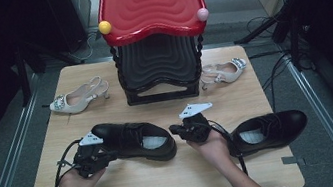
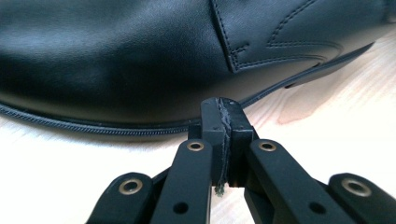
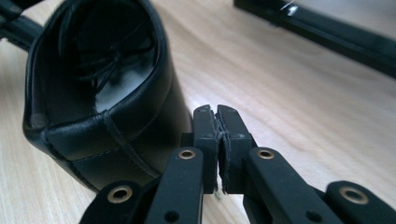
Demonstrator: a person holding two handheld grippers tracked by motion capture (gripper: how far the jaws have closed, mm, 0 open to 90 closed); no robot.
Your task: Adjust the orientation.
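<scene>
Two black leather lace-up shoes lie on the wooden table. The left shoe has its toe to the left, and the right shoe lies beyond my right hand. My left gripper is shut and empty, its tips close to the near side of the left shoe by the sole; the left gripper has its pads pressed together. My right gripper points left at that shoe's heel. The right gripper is shut on nothing, just beside the heel.
A black ribbed stand with a red wavy top rises at the back middle, a yellow ball and a pink ball on its corners. Beige jewelled slingback heels lie left and right of it.
</scene>
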